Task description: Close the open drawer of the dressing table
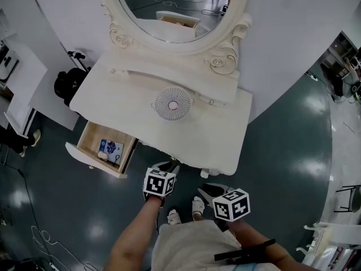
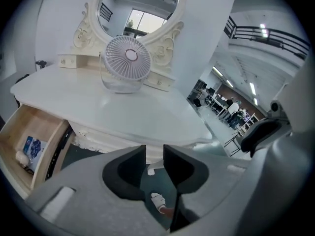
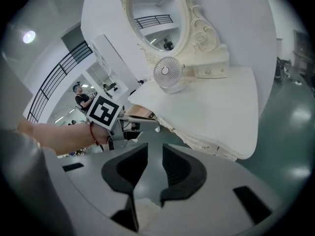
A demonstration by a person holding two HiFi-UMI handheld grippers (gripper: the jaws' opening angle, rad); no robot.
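Observation:
The white dressing table (image 1: pixel 225 129) has its left drawer (image 1: pixel 104 148) pulled out, with small items lying in its wooden box. In the left gripper view the open drawer (image 2: pixel 34 141) sits at the lower left, under the tabletop. My left gripper (image 1: pixel 169 166) hovers just in front of the table's front edge, right of the drawer. Its jaws (image 2: pixel 154 154) stand open with nothing between them. My right gripper (image 1: pixel 210 189) hangs further right and nearer to me, also open (image 3: pixel 154 151) and holding nothing. The right gripper view shows the left gripper (image 3: pixel 129 127) beside the drawer (image 3: pixel 137 113).
A round white fan (image 1: pixel 172 103) stands on the tabletop below the oval mirror (image 1: pixel 169 10). A black object (image 1: pixel 70 83) and a white table (image 1: pixel 17 83) are to the left. Cables (image 1: pixel 45 241) lie on the dark floor, and my feet (image 1: pixel 183 210) are near the table.

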